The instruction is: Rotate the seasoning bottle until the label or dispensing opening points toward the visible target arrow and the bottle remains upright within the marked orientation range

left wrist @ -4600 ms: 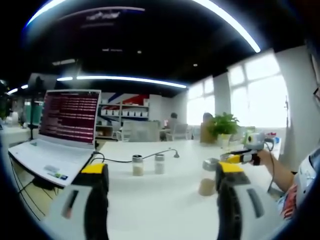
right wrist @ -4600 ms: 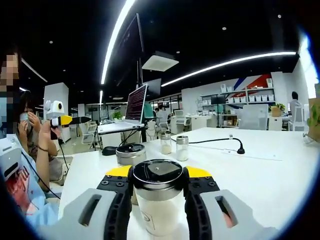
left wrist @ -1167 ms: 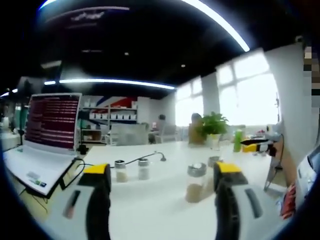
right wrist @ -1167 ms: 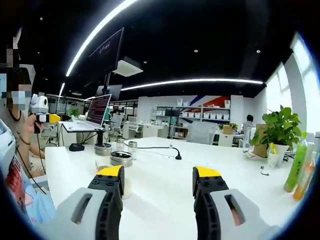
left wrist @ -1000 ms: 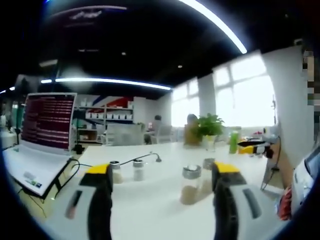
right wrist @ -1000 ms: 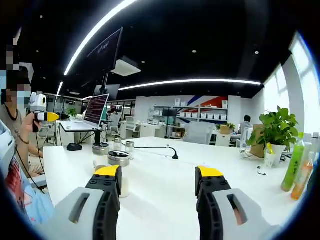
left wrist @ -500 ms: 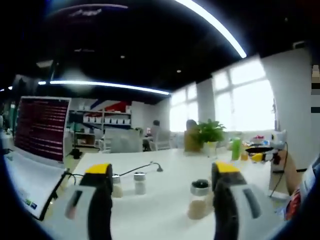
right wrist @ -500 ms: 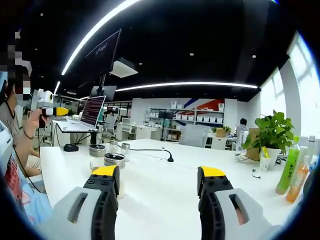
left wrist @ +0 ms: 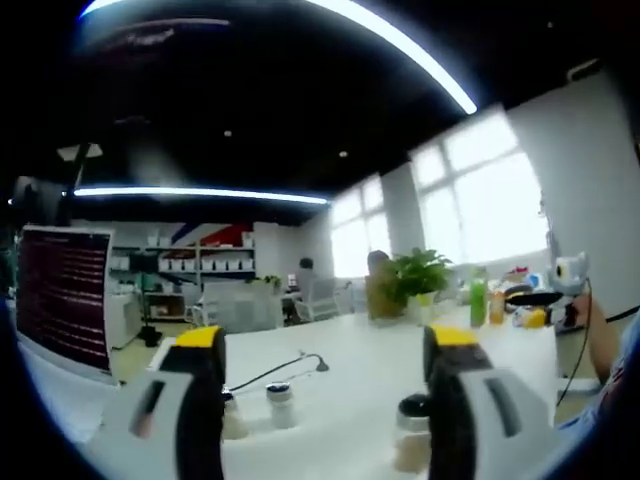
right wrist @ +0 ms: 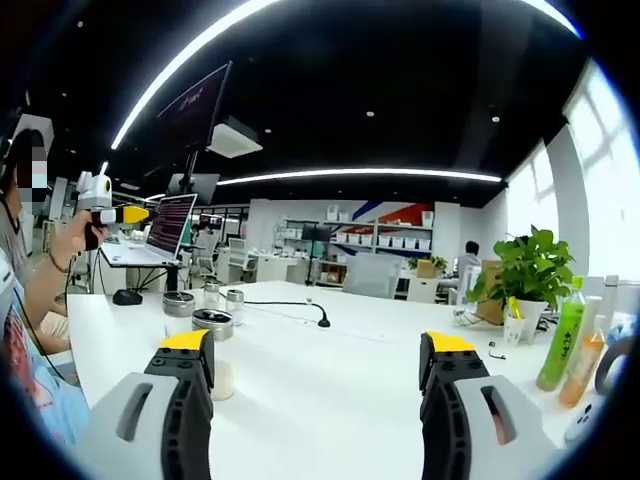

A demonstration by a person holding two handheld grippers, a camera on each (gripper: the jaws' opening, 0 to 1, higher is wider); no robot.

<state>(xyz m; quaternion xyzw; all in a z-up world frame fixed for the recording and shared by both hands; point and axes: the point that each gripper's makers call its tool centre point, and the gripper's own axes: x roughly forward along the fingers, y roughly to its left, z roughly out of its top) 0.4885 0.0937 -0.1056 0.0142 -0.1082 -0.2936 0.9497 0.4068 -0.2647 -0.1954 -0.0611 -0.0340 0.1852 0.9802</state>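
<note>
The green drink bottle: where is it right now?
In the right gripper view the green drink bottle stands at the far right on the white table, beside the potted plant.

Seasoning bottle, metal-lidded, pale contents, upright on white table

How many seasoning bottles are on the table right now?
4: in the right gripper view, two large ones near the left jaw, and two small shakers behind them by the cable. More may be hidden.
</note>
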